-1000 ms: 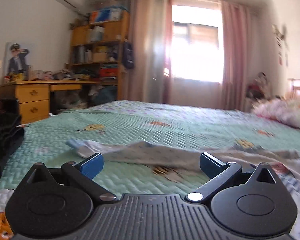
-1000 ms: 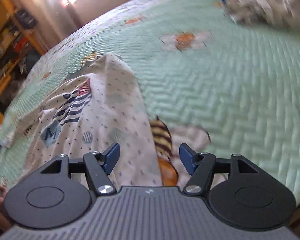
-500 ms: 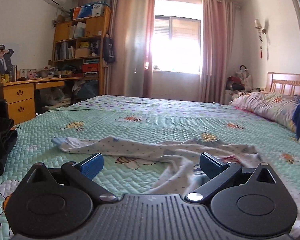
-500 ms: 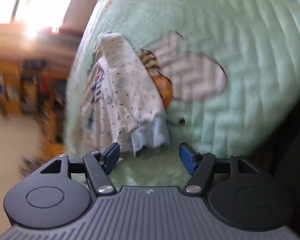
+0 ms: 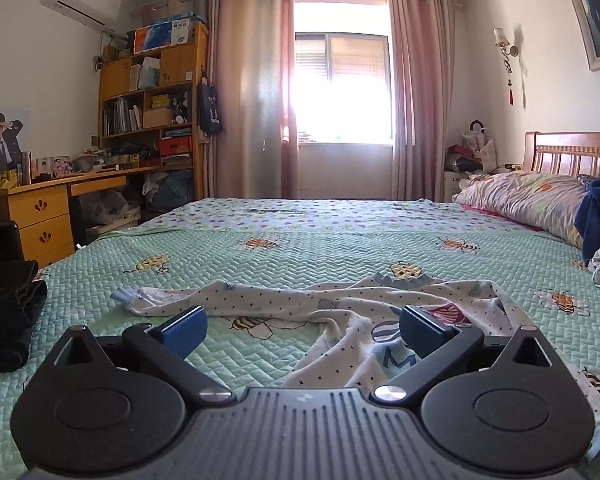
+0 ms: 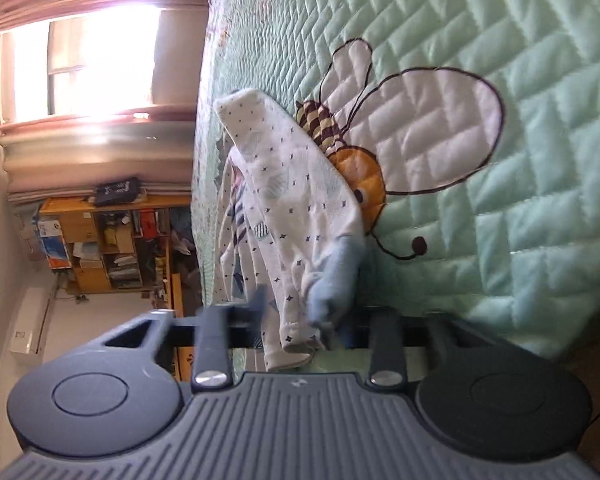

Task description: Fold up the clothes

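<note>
A small white dotted garment [image 5: 340, 312] lies spread out and rumpled on the green quilted bed [image 5: 340, 248], one long sleeve stretched toward the desk side of the room, the printed chest panel close under the left gripper [image 5: 302, 330]. That gripper hangs just above the cloth with its fingers wide apart and nothing between them, so I'd guess it is waiting for its own corner to take.

The right gripper [image 6: 304, 316], rolled onto its side, has just been closing its fingers, and they now pinch the pale blue cuff [image 6: 332, 280] of the other sleeve [image 6: 292, 184], which lies across a stitched bee [image 6: 364, 172] on the quilt. Taking the cuff makes sense (it is the firmest end of a floppy sleeve), since from there the sleeve can be carried over the body for a first fold. The folding itself looks barely begun; the garment is flat nowhere.
</note>
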`<state>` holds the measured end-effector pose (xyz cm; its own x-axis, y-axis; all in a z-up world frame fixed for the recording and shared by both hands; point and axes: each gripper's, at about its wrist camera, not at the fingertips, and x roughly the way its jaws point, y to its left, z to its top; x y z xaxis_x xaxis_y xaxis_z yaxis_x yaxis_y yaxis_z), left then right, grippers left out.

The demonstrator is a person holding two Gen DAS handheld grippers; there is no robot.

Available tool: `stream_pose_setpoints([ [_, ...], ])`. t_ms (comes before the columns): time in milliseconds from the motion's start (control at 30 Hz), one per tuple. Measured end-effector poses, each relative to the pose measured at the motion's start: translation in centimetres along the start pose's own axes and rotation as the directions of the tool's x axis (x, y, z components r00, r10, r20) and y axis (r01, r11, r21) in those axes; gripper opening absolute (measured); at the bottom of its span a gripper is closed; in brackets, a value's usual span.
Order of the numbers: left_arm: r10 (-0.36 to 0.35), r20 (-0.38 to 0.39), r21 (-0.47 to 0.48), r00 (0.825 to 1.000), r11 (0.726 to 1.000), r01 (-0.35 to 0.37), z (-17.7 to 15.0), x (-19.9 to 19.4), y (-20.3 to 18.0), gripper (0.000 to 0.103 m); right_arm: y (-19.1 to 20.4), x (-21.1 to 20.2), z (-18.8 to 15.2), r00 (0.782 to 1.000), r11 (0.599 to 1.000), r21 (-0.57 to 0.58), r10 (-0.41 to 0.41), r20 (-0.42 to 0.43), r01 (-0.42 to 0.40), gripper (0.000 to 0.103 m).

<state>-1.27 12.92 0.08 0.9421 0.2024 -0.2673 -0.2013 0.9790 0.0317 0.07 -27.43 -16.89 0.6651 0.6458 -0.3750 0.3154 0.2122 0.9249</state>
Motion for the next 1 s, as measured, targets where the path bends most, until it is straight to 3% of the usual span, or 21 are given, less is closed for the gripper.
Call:
stream_pose_setpoints([
  [67, 0.0, -0.006, 0.006, 1.0, 1.0, 0.0, 0.0, 0.2, -0.2, 0.102, 0.8, 0.0, 0.5, 1.0, 1.0, -0.001, 0.01, -0.006, -0.01, 0.012],
  [167, -0.004, -0.018, 0.019, 1.0, 1.0, 0.004, 0.1, 0.4, -0.6, 0.102, 2.6, 0.1, 2.4, 0.994, 0.992, 0.048, 0.113, -0.004, -0.113, 0.01],
  [233, -0.007, -0.026, 0.029, 1.0, 1.0, 0.007, 0.2, 0.6, -1.0, 0.102, 4.9, -0.5, 5.3, 0.976, 0.975, 0.068, 0.207, 0.059, -0.211, 0.01],
  [300, -0.008, -0.028, 0.042, 1.0, 0.999, 0.009, 0.3, 0.6, -1.4, 0.102, 7.3, -2.3, 10.0, 0.922, 0.931, 0.077, 0.338, 0.19, -0.357, 0.01],
  [333, -0.009, -0.029, 0.048, 1.0, 0.999, 0.01, 0.3, 0.6, -1.5, 0.102, 8.3, -3.5, 12.8, 0.873, 0.899, 0.059, 0.405, 0.272, -0.435, 0.013],
  [367, -0.009, -0.028, 0.053, 1.0, 0.999, 0.01, 0.3, 0.6, -1.7, 0.102, 8.7, -4.7, 15.7, 0.81, 0.86, 0.041, 0.462, 0.362, -0.509, 0.019],
  [400, -0.01, -0.028, 0.057, 1.0, 0.998, 0.012, 0.3, 0.6, -1.9, 0.102, 8.3, -5.8, 17.9, 0.76, 0.833, 0.044, 0.481, 0.437, -0.552, 0.028],
  [433, -0.011, -0.028, 0.061, 1.0, 0.998, 0.013, 0.3, 0.6, -2.0, 0.102, 7.8, -6.7, 19.6, 0.743, 0.827, 0.083, 0.449, 0.496, -0.555, 0.058],
  [467, -0.011, -0.028, 0.065, 1.0, 0.998, 0.013, 0.2, 0.7, -2.1, 0.102, 7.1, -7.4, 20.5, 0.757, 0.837, 0.138, 0.393, 0.523, -0.53, 0.072],
  [533, -0.007, -0.034, 0.07, 0.999, 0.997, 0.01, -0.1, 0.9, -2.2, 0.102, 6.9, -8.1, 20.6, 0.794, 0.879, 0.099, 0.366, 0.486, -0.467, 0.072],
  [600, -0.007, -0.058, 0.066, 0.998, 0.998, 0.011, -0.5, 1.6, -2.3, 0.102, 7.0, -7.3, 18.6, 0.847, 0.93, 0.002, 0.334, 0.413, -0.367, 0.072],
  [667, -0.01, -0.086, 0.063, 0.996, 0.998, 0.016, -0.8, 2.2, -2.4, 0.102, 5.5, -5.2, 15.6, 0.896, 0.953, -0.043, 0.298, 0.328, -0.301, 0.07],
  [767, -0.018, -0.104, 0.063, 0.994, 0.998, 0.024, -1.0, 2.5, -2.6, 0.102, 2.8, -1.5, 11.3, 0.952, 0.974, -0.046, 0.228, 0.205, -0.223, 0.069],
  [900, -0.012, -0.121, 0.051, 0.993, 0.999, 0.018, -1.0, 2.5, -1.8, 0.102, 3.0, 3.2, 5.2, 0.993, 0.979, -0.171, 0.115, 0.033, -0.108, 0.069],
  [1000, 0.007, -0.138, 0.04, 0.99, 0.999, -0.002, -1.4, 2.0, -0.6, 0.102, 5.8, 5.0, 0.6, 0.996, 0.926, -0.369, 0.052, -0.073, -0.076, 0.069],
])
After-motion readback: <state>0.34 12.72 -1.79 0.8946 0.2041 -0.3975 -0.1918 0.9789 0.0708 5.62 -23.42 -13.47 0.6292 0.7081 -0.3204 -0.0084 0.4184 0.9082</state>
